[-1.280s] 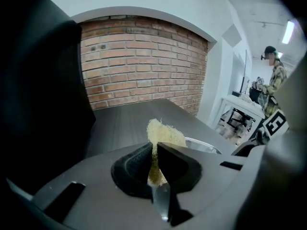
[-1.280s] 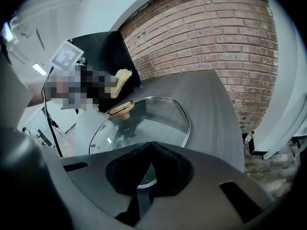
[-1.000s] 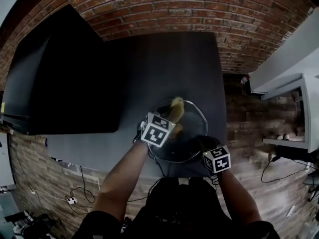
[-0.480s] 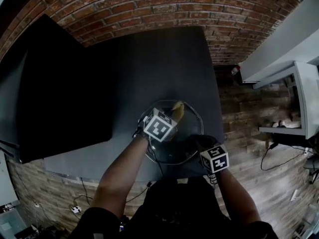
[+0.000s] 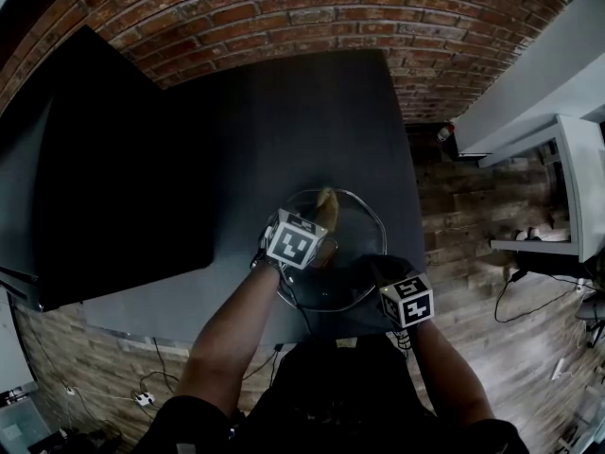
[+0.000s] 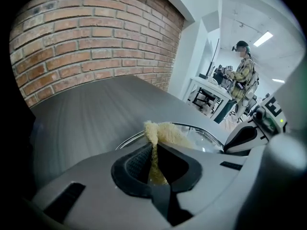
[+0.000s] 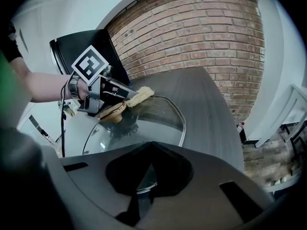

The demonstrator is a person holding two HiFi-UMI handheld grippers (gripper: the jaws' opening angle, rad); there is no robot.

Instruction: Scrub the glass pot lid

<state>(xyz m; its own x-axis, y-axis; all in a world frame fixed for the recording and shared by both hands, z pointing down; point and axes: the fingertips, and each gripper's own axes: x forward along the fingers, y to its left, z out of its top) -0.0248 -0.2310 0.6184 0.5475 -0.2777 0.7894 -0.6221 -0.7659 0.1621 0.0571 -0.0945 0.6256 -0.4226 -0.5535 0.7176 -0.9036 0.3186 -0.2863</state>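
A round glass pot lid (image 5: 354, 253) lies on the dark table (image 5: 284, 130) near its front edge, and its wooden knob (image 7: 112, 112) shows in the right gripper view. My left gripper (image 5: 319, 227) is over the lid's left part, shut on a yellow scrubbing pad (image 5: 326, 204) that rests on the glass at the far rim. In the left gripper view the pad (image 6: 163, 133) is pinched between the jaws, with the lid (image 6: 208, 139) just beyond. My right gripper (image 7: 143, 175) is shut on the lid's near rim (image 7: 158, 128).
A large black panel (image 5: 104, 159) covers the table's left side. A brick wall (image 5: 284, 8) runs behind the table. To the right are a wooden floor and a white desk (image 5: 558, 187). A person (image 6: 242, 75) stands far off in the room.
The left gripper has slid the yellow pad a little left and farther across the lid. The right gripper has kept its hold on the rim. The head camera shifted early on.
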